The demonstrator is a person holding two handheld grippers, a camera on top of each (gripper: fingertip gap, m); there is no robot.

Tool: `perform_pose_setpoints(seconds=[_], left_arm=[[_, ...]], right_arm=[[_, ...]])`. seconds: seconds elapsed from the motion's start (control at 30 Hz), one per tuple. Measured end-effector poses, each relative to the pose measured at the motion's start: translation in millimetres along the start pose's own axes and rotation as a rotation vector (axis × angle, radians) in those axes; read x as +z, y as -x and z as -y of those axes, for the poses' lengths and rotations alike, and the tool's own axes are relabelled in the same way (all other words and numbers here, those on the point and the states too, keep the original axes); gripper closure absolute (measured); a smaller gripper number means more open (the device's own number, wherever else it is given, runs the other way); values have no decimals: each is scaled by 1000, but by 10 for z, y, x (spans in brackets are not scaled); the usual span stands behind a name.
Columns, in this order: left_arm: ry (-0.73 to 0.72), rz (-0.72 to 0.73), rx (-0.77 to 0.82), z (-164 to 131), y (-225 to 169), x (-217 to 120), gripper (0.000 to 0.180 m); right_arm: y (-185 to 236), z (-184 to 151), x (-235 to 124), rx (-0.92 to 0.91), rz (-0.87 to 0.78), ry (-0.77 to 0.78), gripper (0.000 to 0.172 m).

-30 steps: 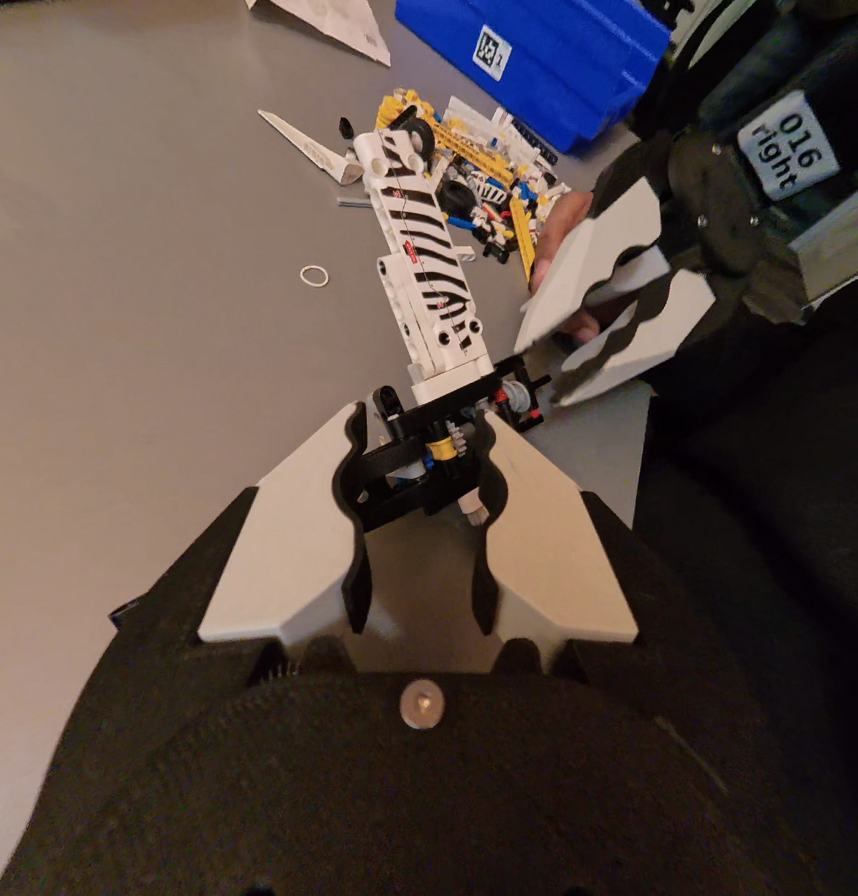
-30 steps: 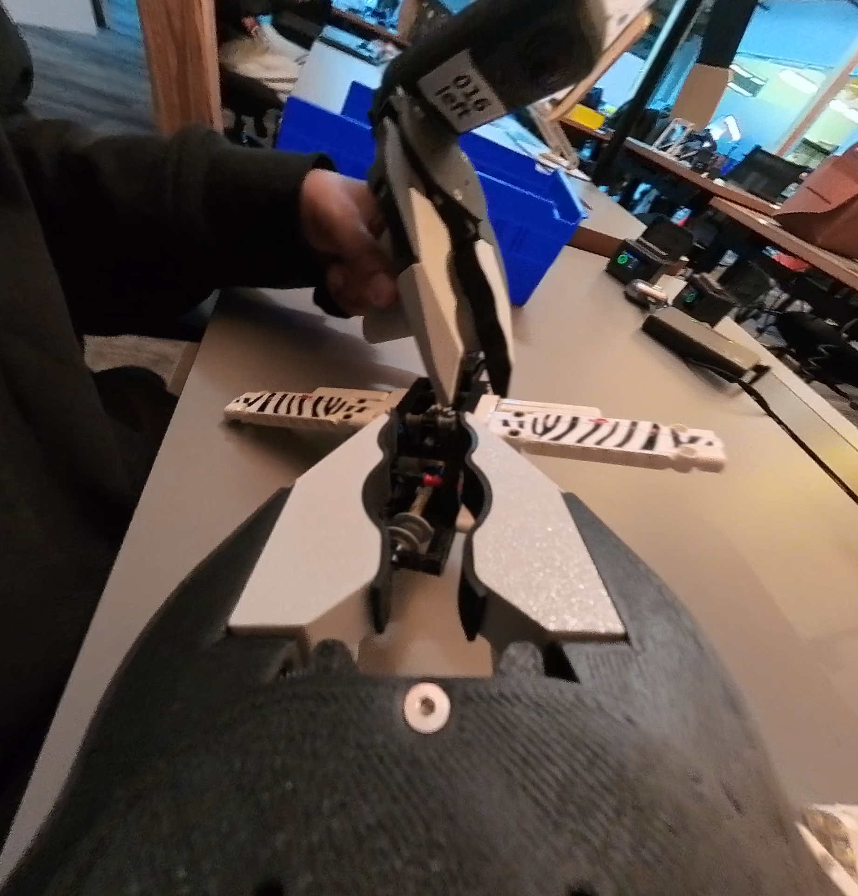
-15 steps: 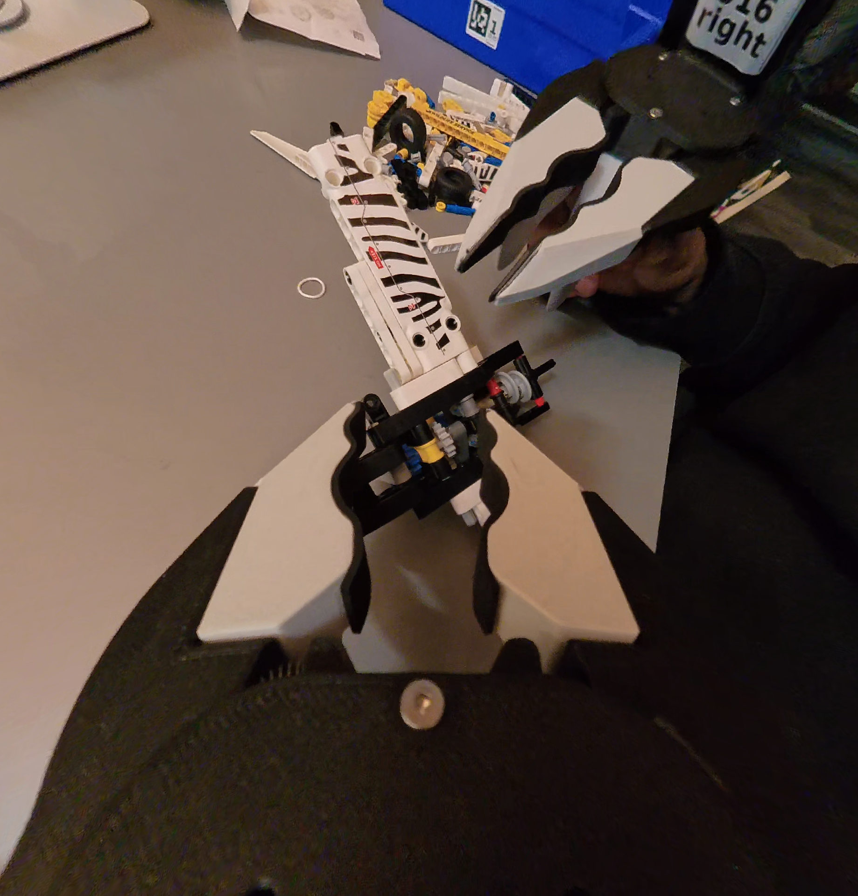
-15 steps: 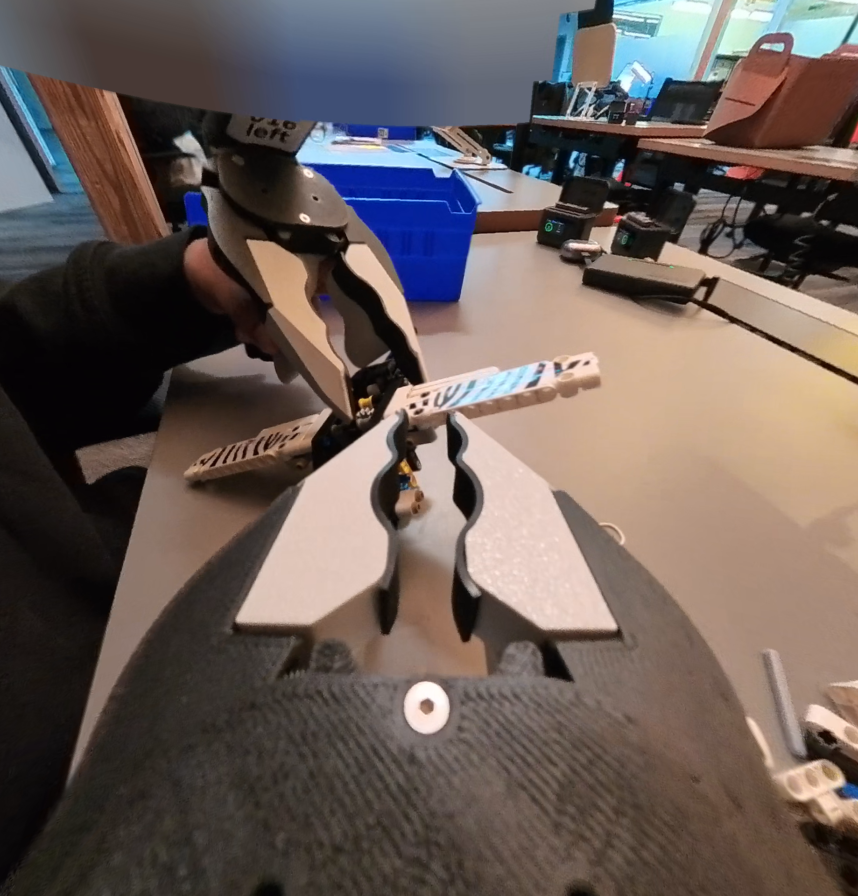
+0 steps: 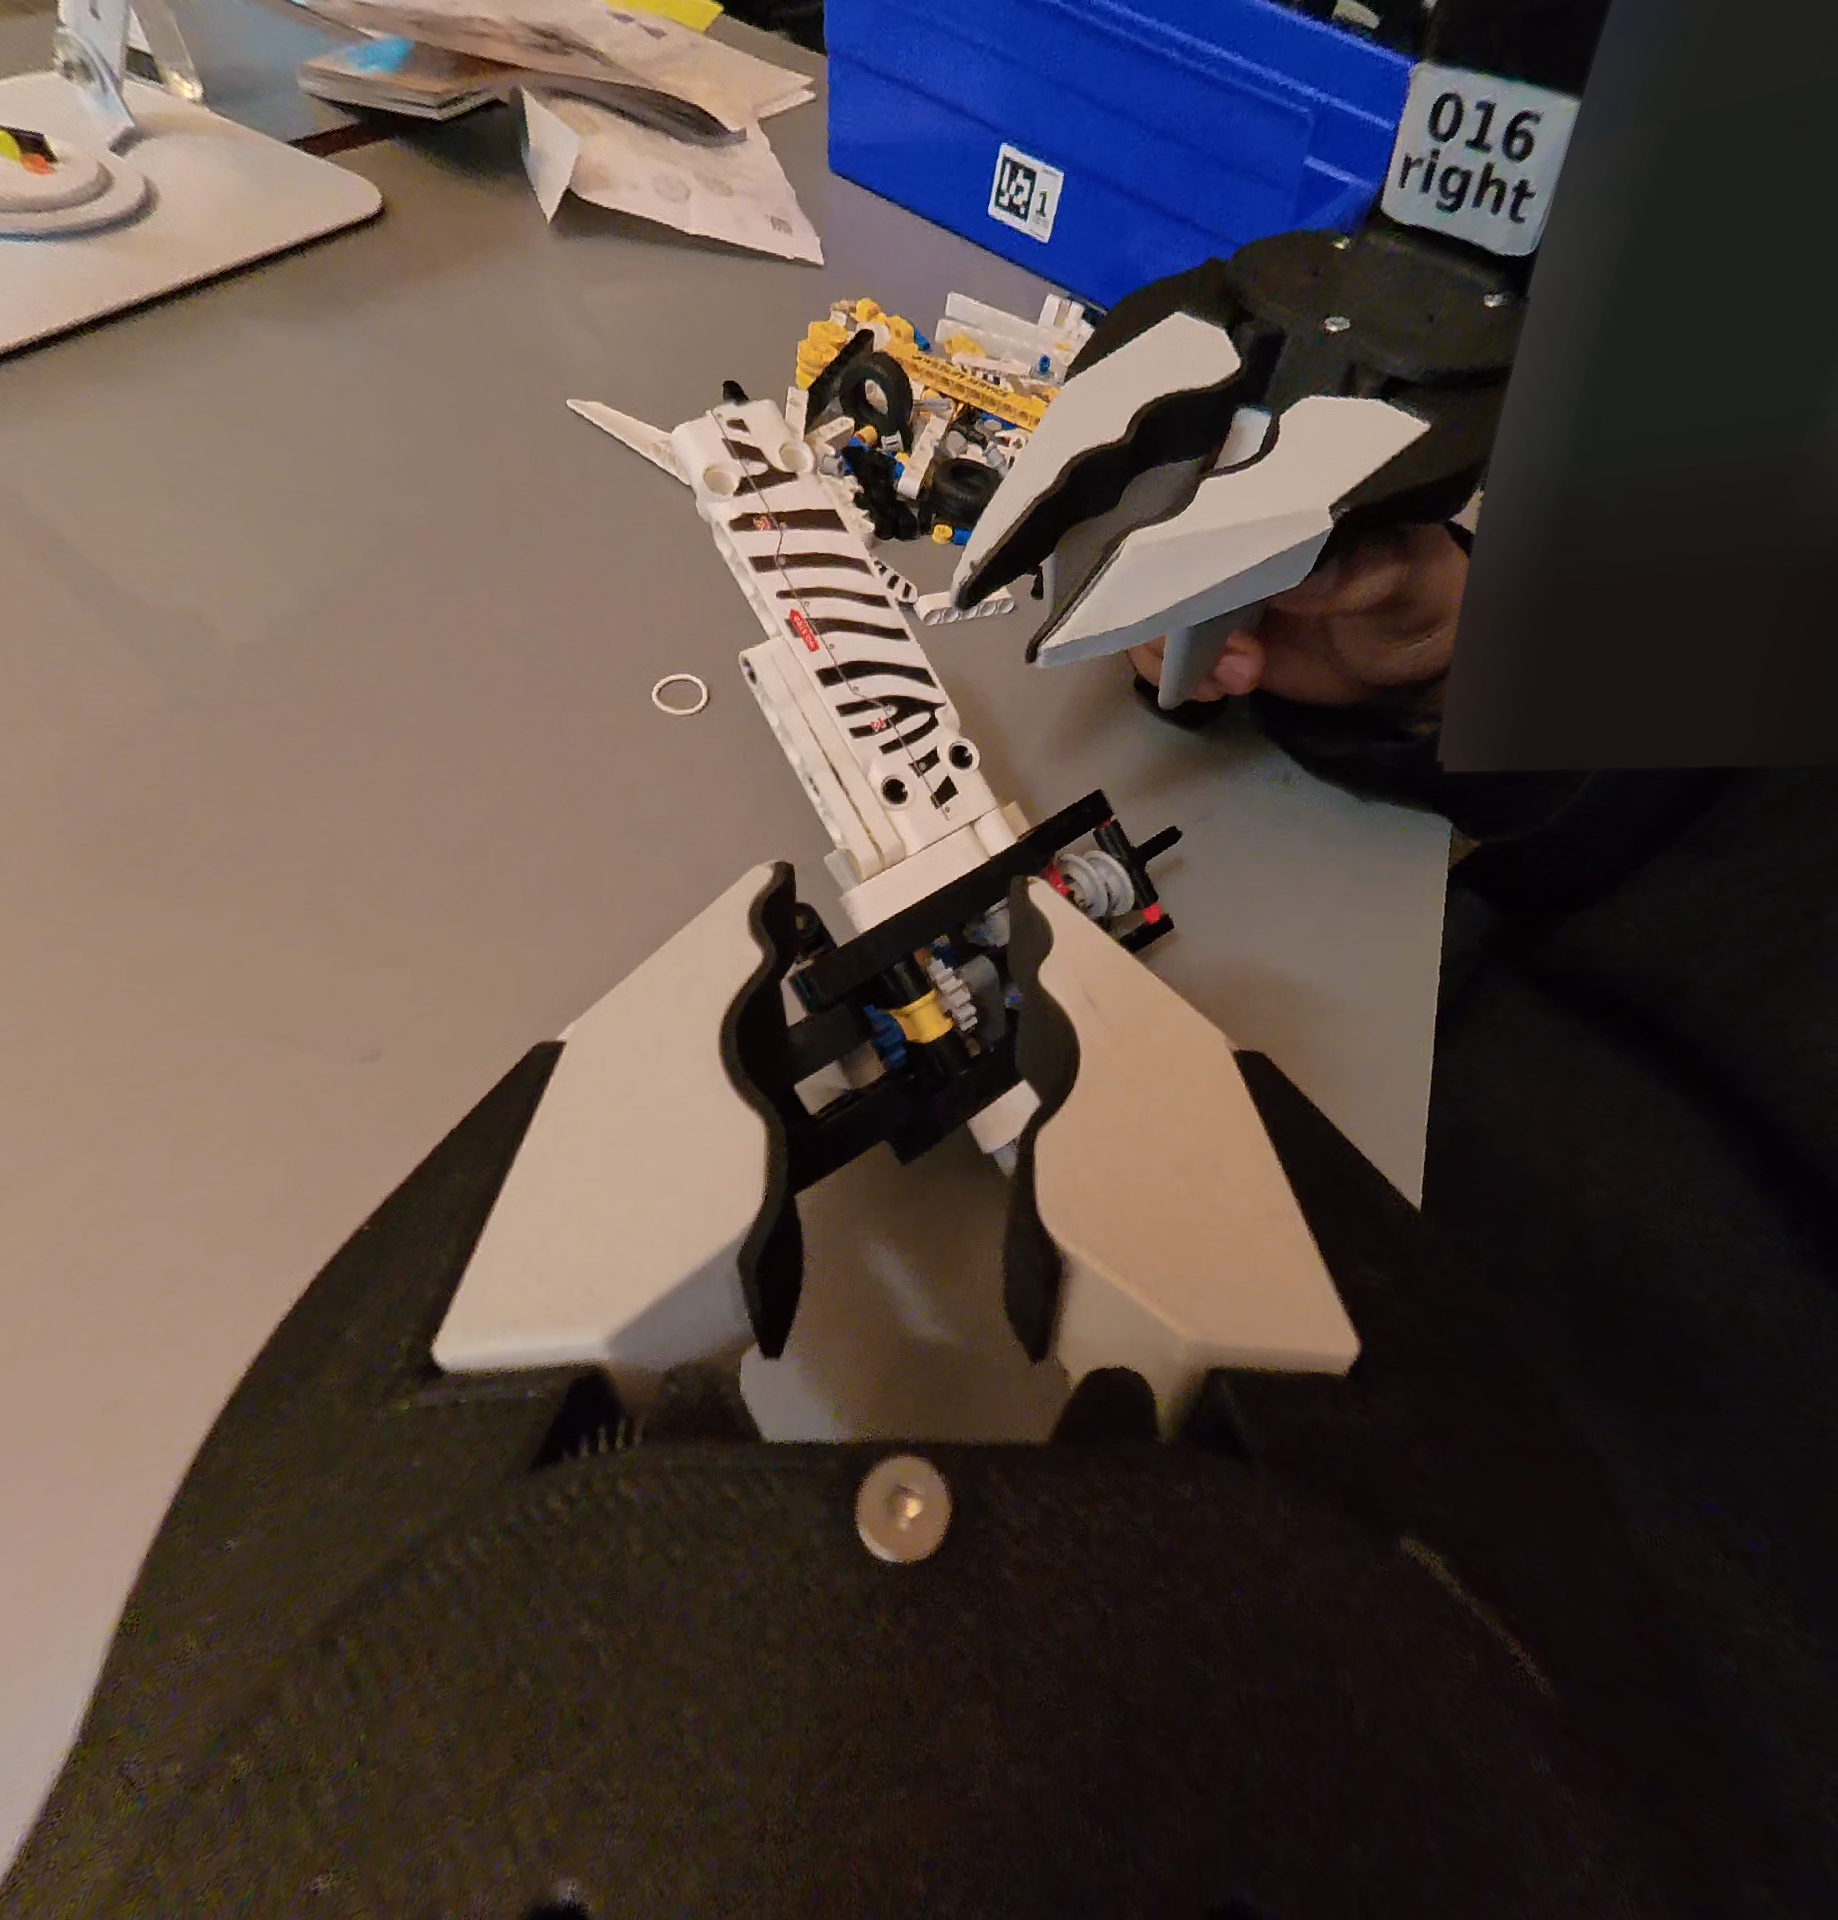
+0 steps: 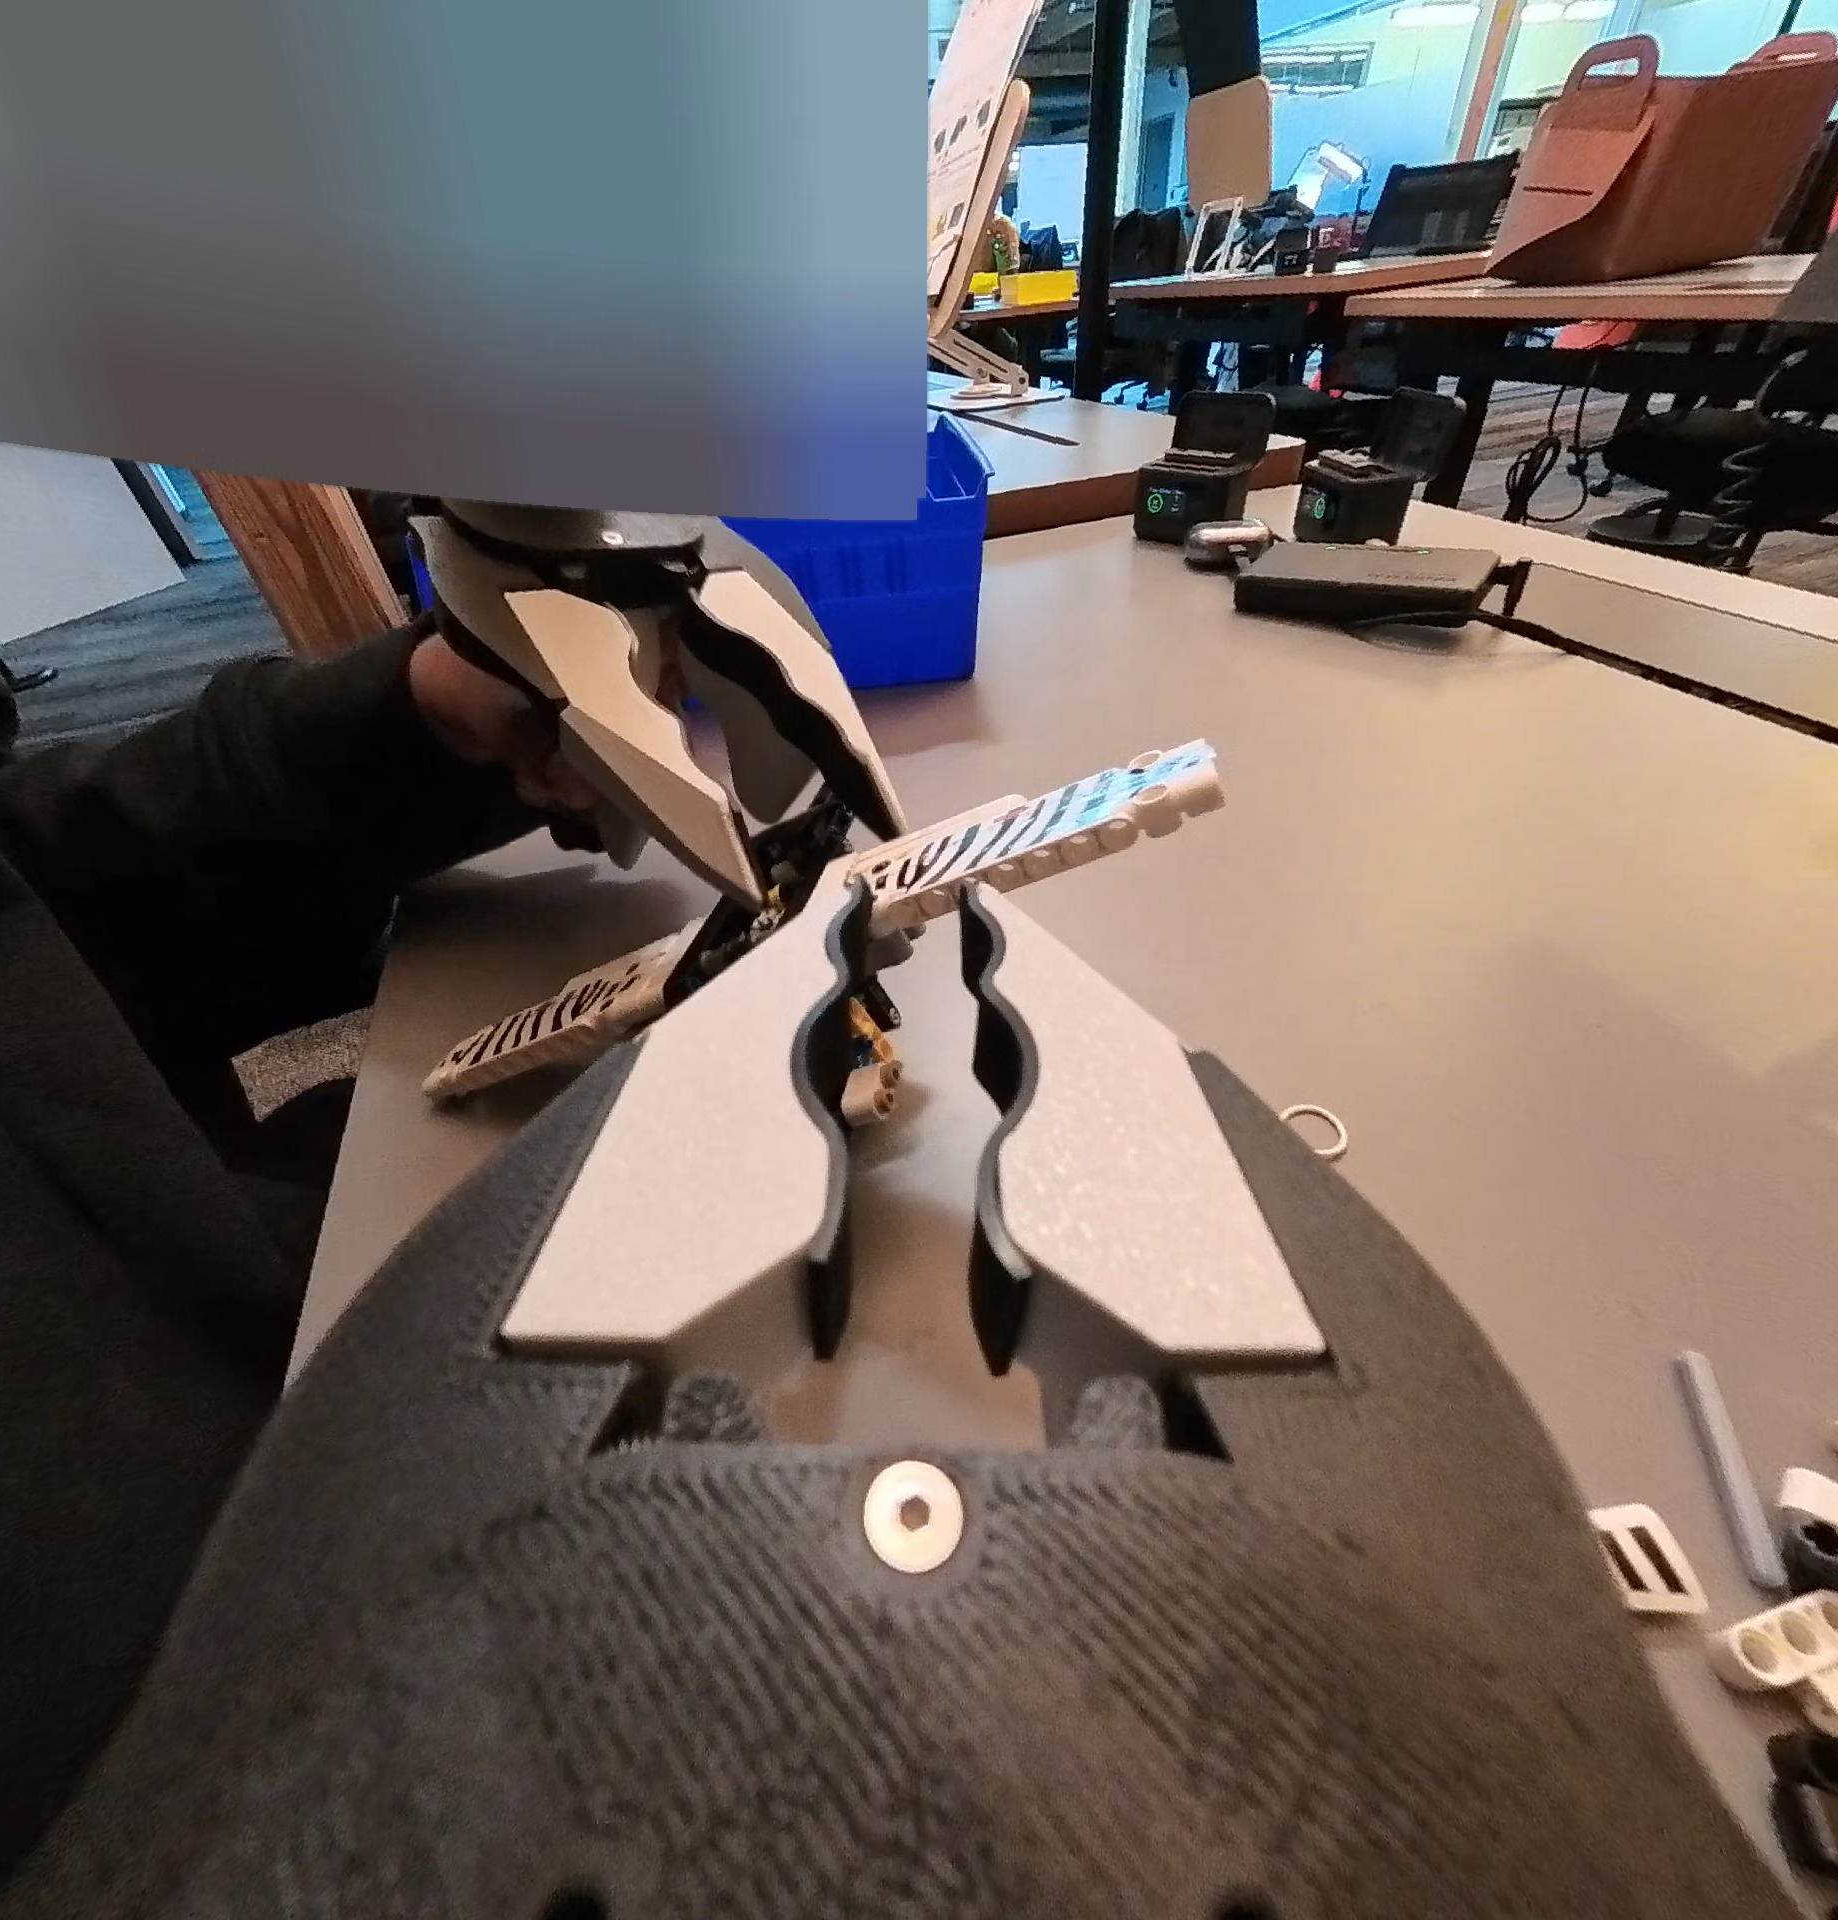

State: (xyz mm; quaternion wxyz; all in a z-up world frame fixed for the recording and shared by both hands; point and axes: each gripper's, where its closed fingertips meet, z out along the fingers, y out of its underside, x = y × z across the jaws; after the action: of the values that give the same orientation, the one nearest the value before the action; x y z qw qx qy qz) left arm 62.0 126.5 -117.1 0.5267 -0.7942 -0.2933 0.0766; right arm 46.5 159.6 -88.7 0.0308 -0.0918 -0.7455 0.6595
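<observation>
While the black geared core of a toy-brick model [image 5: 899, 1023] is clamped between the wavy black pads of the left gripper [image 5: 899, 935], the model's long white arm printed with black zebra stripes [image 5: 837, 613] is pointed away over the grey table [image 5: 271, 727]. Both pads are seen pressed against the black frame, the jaws being set moderately apart around it. In the right wrist view the model is shown raised at one end, a second striped white arm [image 6: 541, 1023] slanting down to the table near its edge.

The right gripper [image 5: 998, 623] is held in a hand [image 5: 1351, 623] above the table, just beside the striped arm and apart from it; its jaws are narrowly parted and nothing is gripped between them. In its own view the fingers [image 6: 982, 935] are seen in front of the raised striped arm [image 6: 1050, 821], without contact.

A heap of loose yellow, white and black toy-brick parts [image 5: 936, 416] lies beyond the model, with a blue plastic bin [image 5: 1102, 135] behind it. A small white ring [image 5: 679, 693] lies on the table left of the striped arm, and folded paper sheets [image 5: 666, 156] lie farther back.
</observation>
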Motion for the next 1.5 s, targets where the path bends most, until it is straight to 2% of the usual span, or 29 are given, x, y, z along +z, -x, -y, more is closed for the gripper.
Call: perform_pose_setpoints(seconds=[0.33,0.4,0.47,0.57,0.7,0.8,0.87,1.1,1.17,1.27,1.33,1.5], left_arm=[[20,19,-6,-2,-10,34,133],[32,38,-8,-4,-2,46,125],[38,99,-26,0,75,58,108],[25,96,-68,38,51,76,105],[28,101,-107,63,-19,95,107],[72,195,-89,-24,11,117,110],[99,259,-66,-75,36,134,111],[108,325,-17,-54,29,179,119],[93,339,8,-29,20,185,130],[87,359,42,-24,21,187,131],[74,354,34,-15,18,190,133],[62,369,41,7,8,192,136]], right_arm=[[-61,18,-16,35,-20,-16,155],[-78,24,-23,45,-24,-22,154],[-95,30,-29,58,-28,-27,152],[-136,30,-34,96,-37,-30,147],[-191,34,-9,283,-19,-40,135],[-242,27,39,456,6,-34,120],[-254,42,69,513,14,-43,118],[-58,-126,265,632,101,74,122],[25,-132,308,659,147,82,134],[12,-146,324,669,137,84,146],[-10,-169,302,665,133,90,160],[13,-172,269,707,164,81,162]])
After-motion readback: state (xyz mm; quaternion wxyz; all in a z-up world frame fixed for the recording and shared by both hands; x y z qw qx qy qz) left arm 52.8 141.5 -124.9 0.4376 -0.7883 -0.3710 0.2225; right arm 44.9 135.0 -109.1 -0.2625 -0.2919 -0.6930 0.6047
